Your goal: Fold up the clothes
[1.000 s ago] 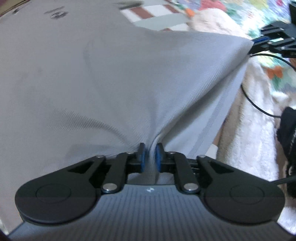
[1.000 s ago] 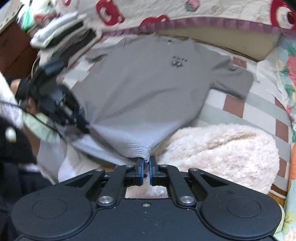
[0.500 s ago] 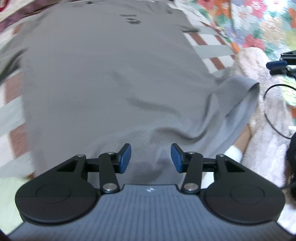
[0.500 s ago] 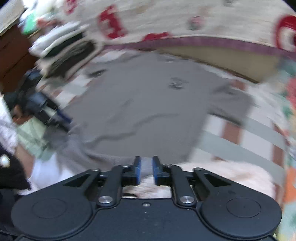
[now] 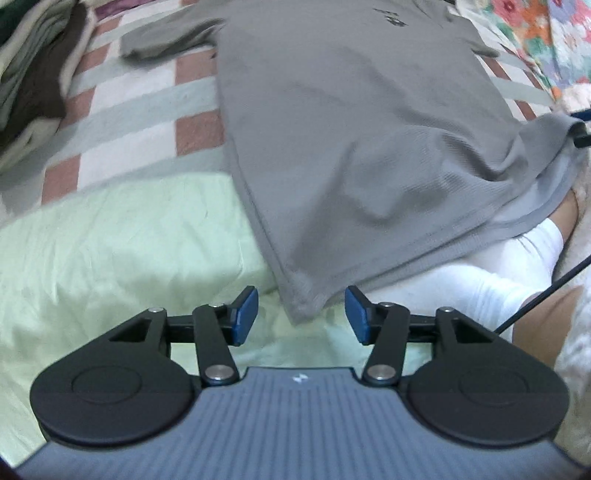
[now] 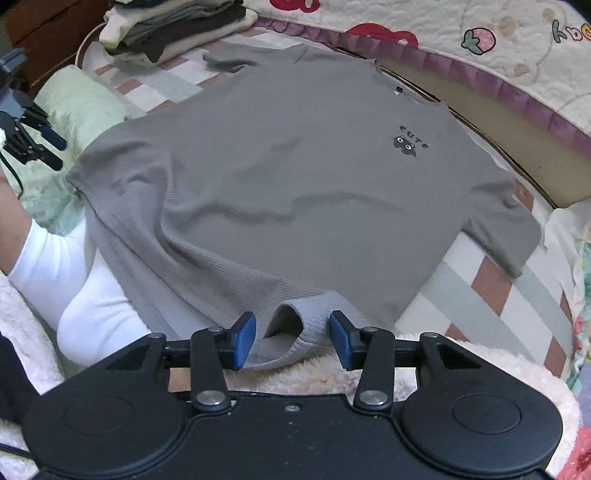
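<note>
- Now the grey T-shirt (image 6: 295, 192) lies spread face up on the checked bedsheet (image 5: 147, 96), its hem draped over a person's white-socked feet (image 6: 88, 295).
- Left gripper (image 5: 301, 314): jaws spread wide, one hem corner lying loose between them.
- Right gripper (image 6: 291, 339): jaws likewise apart, the other hem corner curled between them, unpinched.
- Folded clothes (image 6: 173, 29) sit stacked beyond the left sleeve.

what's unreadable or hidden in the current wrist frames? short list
- Left wrist view: chest print on the grey T-shirt is blurred and cut by the top edge.
- Left wrist view: right gripper cut off by the right edge; only a sliver shows.
- Right wrist view: left gripper partly cut by the left edge, jaw gap unclear.
- Right wrist view: folded stack cropped by the top edge; items cannot be counted.
</note>
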A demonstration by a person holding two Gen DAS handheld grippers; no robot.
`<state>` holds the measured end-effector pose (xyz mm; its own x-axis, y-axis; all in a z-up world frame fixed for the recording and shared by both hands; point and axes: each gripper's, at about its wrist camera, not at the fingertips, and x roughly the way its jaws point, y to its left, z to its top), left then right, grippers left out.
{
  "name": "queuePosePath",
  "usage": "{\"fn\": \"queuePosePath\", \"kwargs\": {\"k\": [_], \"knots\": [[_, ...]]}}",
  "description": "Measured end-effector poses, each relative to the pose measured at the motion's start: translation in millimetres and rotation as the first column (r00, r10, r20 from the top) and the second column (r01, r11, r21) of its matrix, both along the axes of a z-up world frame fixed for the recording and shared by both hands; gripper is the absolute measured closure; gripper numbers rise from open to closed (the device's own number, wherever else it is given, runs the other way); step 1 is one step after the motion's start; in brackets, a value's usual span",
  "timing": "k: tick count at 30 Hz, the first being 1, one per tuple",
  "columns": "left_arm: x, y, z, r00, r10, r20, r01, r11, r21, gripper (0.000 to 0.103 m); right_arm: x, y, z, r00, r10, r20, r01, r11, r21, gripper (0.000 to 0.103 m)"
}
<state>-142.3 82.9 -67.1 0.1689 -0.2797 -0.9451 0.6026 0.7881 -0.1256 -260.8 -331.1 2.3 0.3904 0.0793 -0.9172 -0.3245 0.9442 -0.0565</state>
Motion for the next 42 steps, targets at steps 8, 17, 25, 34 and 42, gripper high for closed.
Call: {"fn": "queuePosePath", "kwargs": {"k": [8,17,25,34,42], "knots": [[3.4,-21.5,-39.2,0.994,0.102,-0.032,-0.104,0.993,-0.059,0.050,-0.3,0.2,-3.9,1.000,0.012,0.004,-0.012,1.000,-0.029,0.053],[23.0,-15.4,-59.2,0.963,0.239,-0.124,-0.254,0.959,-0.126,0.054,0.7,15.0,-15.5,0.992,0.112,0.058,-0.101,0.982,-0.161,0.050],[29.3,2.0,-37.7,0.945,0.284,-0.162,-0.314,0.926,-0.210,0.100,-20.3,-0.8,56.0,0.981,0.049,0.187,-0.038,0.998,-0.059,0.100],[25.8,28.8,-34.8,0.912,0.349,-0.216,-0.386,0.909,-0.159,0.100,-62.3,-40.3,49.8,0.979,-0.138,0.151,0.138,0.990,0.014,0.101],[29.1,6.3,-22.4,0.946,0.281,-0.164,-0.291,0.956,-0.037,0.100,-76.9,-44.8,66.1,0.971,-0.129,0.199,0.117,0.991,0.073,0.102]]}}
